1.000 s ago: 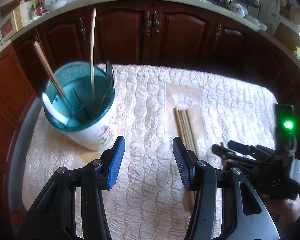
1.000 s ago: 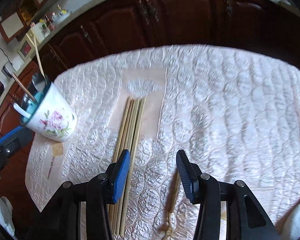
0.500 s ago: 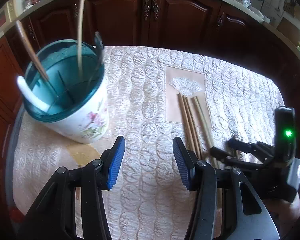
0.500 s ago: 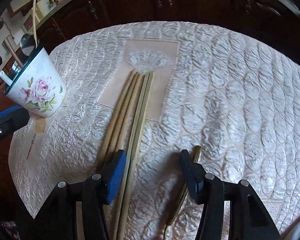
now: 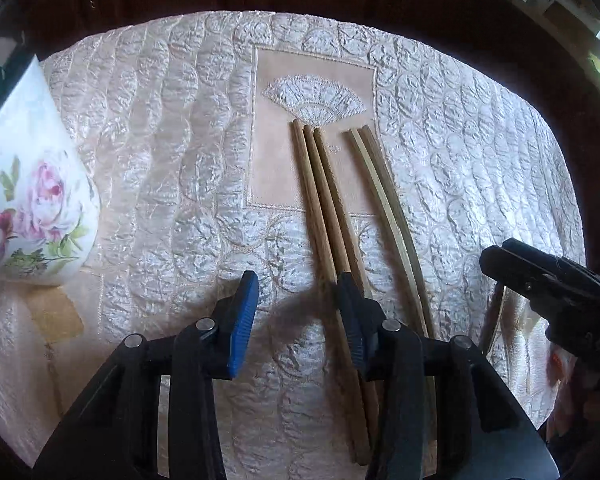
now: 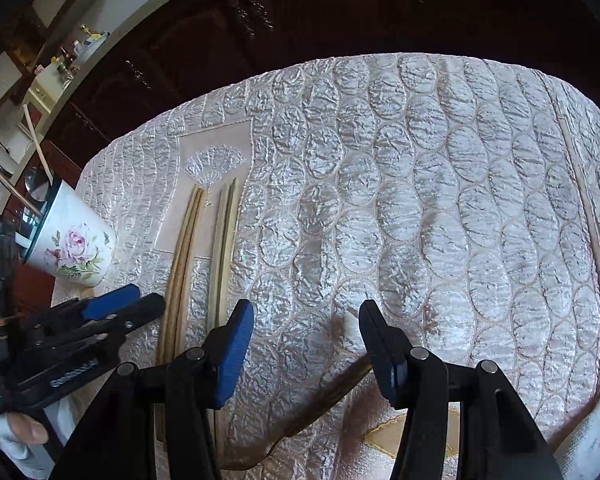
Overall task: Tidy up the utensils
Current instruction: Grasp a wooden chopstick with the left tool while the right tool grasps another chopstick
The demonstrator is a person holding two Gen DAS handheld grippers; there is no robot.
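Left tongs hanging wide open, empty, low over the chopsticks lying side by side on the quilted counter. Right tongs wide, empty. Flowered cup standing left of the chopsticks.

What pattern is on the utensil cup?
Pink roses with green leaves on the white cup, clearest in the left wrist view.

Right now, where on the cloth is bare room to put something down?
Free: the quilted cloth right of the chopsticks, and the strip between them and the floral cup. Crowded: near the chopsticks, where the left gripper hovers.
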